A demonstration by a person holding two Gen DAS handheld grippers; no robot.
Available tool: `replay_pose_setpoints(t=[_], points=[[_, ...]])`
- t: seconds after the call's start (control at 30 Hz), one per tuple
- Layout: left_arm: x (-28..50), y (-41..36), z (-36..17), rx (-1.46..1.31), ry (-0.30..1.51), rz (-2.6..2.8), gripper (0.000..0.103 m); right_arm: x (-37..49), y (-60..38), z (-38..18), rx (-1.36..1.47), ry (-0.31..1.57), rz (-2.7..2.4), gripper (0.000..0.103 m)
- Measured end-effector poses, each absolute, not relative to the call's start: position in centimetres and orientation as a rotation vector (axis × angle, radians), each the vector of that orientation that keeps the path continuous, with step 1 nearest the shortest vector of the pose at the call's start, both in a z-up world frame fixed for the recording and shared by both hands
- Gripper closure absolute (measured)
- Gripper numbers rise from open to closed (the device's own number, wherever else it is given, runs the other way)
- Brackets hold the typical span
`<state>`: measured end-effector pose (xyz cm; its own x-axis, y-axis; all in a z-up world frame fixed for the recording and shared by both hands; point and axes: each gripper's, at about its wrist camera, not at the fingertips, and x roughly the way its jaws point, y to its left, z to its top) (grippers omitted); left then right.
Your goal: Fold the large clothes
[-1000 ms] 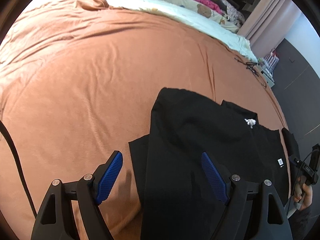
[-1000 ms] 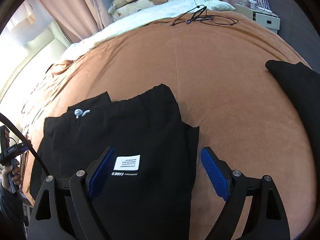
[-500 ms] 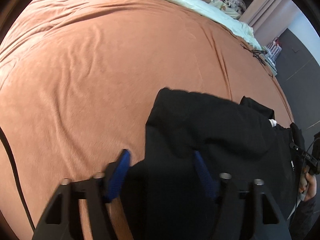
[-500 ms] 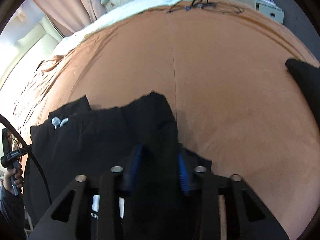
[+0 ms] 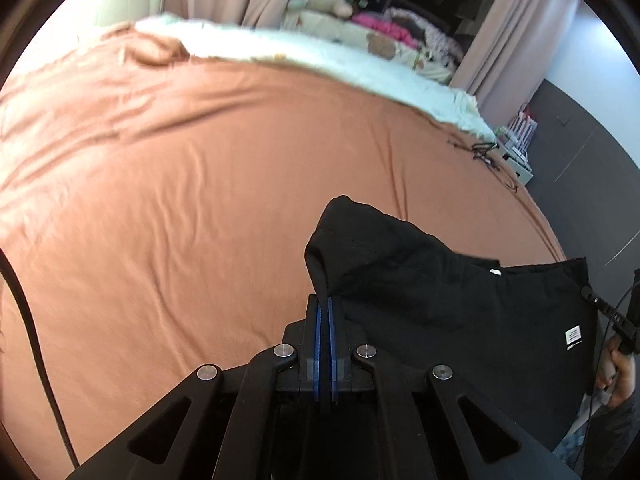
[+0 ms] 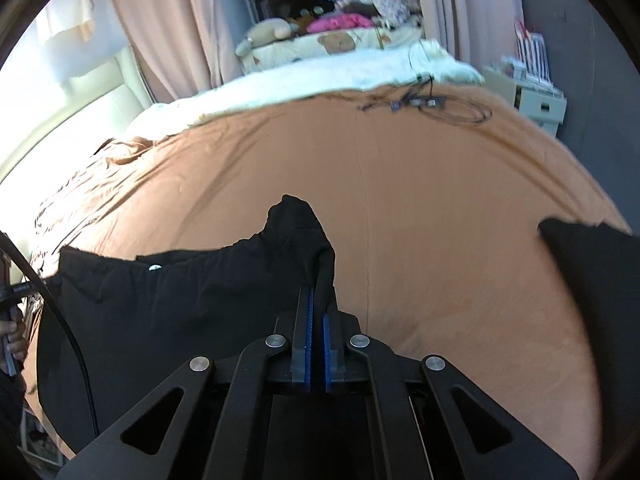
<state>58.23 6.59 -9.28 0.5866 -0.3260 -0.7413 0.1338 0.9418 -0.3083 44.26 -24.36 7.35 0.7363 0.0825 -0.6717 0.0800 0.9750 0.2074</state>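
While both grippers clamp the cloth, the scene reads so:

Landmark: the orange bedspread point(image 5: 200, 208), spread over the whole bed.
Black garment point(image 5: 440, 300): lies on the near part of the bedspread, its two near corners lifted off it in peaks; a white label point(image 5: 573, 336) shows on its face toward the right gripper's side.
Left gripper point(image 5: 325, 304): blue pads pressed together with a fold of the black garment pinched between them.
Right gripper point(image 6: 316, 300): narrow, pads closed on the garment's other raised corner point(image 6: 296, 224).
Second dark cloth point(image 6: 592, 272): on the bedspread's right edge, apart from the garment.
Cables point(image 6: 424, 104): at the far end of the bedspread, beside the white blanket point(image 6: 320, 76).
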Motion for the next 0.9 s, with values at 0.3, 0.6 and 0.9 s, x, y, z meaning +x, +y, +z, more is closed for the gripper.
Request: replay_pose_setpoints(t=[0.3, 0.6, 0.9], points=[[61.6, 6.5, -10.3, -0.216, 0.936, -0.219, 0.1, 45.1, -24.9, 5.7, 0.257, 0.749, -0.026, 0.103], [65.8, 4.7, -15.2, -0.115, 1.045, -0.11, 0.094, 50.8, -24.8, 1.7, 0.258, 0.92, -0.109, 0.099], [60.6, 4.1, -12.1, -0.069, 0.999, -0.17, 0.06, 46.4, -23.3, 3.3, 0.217, 0.877, -0.055, 0.037]])
